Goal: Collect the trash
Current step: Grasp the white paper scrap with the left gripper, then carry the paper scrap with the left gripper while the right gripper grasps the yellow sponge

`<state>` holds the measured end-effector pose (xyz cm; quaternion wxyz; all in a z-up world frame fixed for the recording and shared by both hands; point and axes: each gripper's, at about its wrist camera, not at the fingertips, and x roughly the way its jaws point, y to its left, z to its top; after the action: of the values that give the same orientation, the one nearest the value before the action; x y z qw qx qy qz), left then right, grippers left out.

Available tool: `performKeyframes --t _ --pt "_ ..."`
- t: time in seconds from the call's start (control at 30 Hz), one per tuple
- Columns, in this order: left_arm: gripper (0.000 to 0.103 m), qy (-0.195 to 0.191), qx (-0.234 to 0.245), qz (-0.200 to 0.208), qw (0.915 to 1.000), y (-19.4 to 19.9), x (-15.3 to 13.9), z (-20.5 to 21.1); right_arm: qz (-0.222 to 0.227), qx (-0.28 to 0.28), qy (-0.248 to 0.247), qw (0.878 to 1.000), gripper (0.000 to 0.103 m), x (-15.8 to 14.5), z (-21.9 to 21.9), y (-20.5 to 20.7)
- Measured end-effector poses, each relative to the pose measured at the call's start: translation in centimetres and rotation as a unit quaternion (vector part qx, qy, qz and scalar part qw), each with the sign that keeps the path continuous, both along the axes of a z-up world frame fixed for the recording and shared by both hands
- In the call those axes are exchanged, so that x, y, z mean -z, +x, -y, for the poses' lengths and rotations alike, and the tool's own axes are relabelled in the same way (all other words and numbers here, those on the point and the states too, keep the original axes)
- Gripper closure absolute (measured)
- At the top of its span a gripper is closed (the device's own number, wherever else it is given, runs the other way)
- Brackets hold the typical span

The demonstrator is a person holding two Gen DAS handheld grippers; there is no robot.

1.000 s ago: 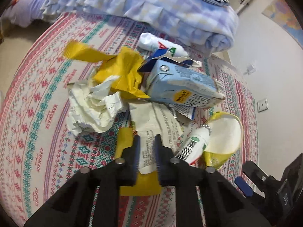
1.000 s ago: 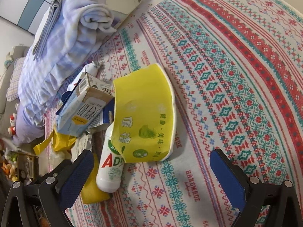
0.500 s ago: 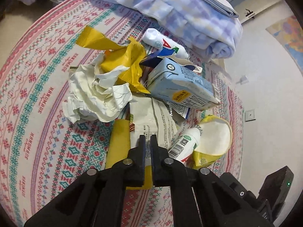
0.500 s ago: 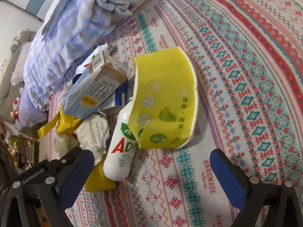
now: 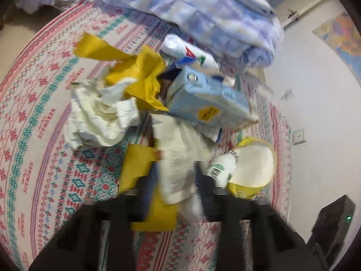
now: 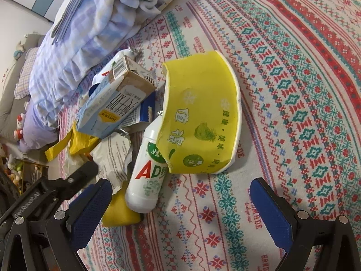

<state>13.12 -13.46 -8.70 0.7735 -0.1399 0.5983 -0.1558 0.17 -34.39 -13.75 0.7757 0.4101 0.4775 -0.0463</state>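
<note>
A trash pile lies on a patterned bedspread (image 6: pixel 293 90): a blue milk carton (image 5: pixel 209 99), crumpled white paper (image 5: pixel 101 117), torn yellow wrapper (image 5: pixel 140 74), a printed white wrapper (image 5: pixel 178 158) over a yellow packet (image 5: pixel 137 164), a white AD bottle (image 6: pixel 149 171) and a yellow paper bowl (image 6: pixel 203 122) on its side. My left gripper (image 5: pixel 174 185) is open, blurred, its jaws on either side of the printed wrapper. My right gripper (image 6: pixel 180 205) is open and empty, just short of the bottle and bowl.
A folded blue checked blanket (image 5: pixel 203 15) lies behind the pile. A second white bottle (image 5: pixel 189 54) sits by it. A wall (image 5: pixel 315 90) with a socket is beyond the bed edge. A black device (image 5: pixel 331 223) is at lower right. Toys (image 6: pixel 18 126) lie off the bed.
My left gripper was shut on the printed wrapper half a second ago and has now opened; the wrapper sits between its jaws. My right gripper has moved closer to the bottle and bowl.
</note>
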Motion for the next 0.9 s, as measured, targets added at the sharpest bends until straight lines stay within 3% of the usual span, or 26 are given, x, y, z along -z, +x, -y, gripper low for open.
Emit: performKeyframes --t 0.07,0.3,0.5,0.7,0.8,0.9 --pt "0.098 -0.015 0.003 -0.011 0.9998 0.0 0.5 0.1 -0.003 0.0 -0.002 1.0 0.001 0.2 -0.1 0.1" --pt "0.101 -0.043 0.006 0.006 0.999 -0.9 -1.4 -1.0 -0.013 0.0 -0.003 1.0 0.001 0.9 -0.3 0.5" --pt "0.101 -0.069 0.023 0.035 0.9967 -2.7 -5.7 -3.0 -0.012 -0.008 -0.009 1.0 0.001 0.9 -1.0 0.7" --pt "0.101 -0.044 0.018 0.077 0.9959 -2.7 -9.8 -6.7 -0.006 -0.02 -0.017 1.0 0.01 0.6 -1.9 1.1" --pt "0.101 -0.025 0.015 0.089 0.9955 -3.3 -10.7 -8.7 0.023 -0.031 -0.062 0.997 0.015 -1.0 -3.2 1.2" --pt "0.101 0.0 0.008 0.101 0.9949 -3.4 -11.0 -11.1 0.059 -0.087 -0.103 0.989 0.015 -2.8 -6.0 2.2"
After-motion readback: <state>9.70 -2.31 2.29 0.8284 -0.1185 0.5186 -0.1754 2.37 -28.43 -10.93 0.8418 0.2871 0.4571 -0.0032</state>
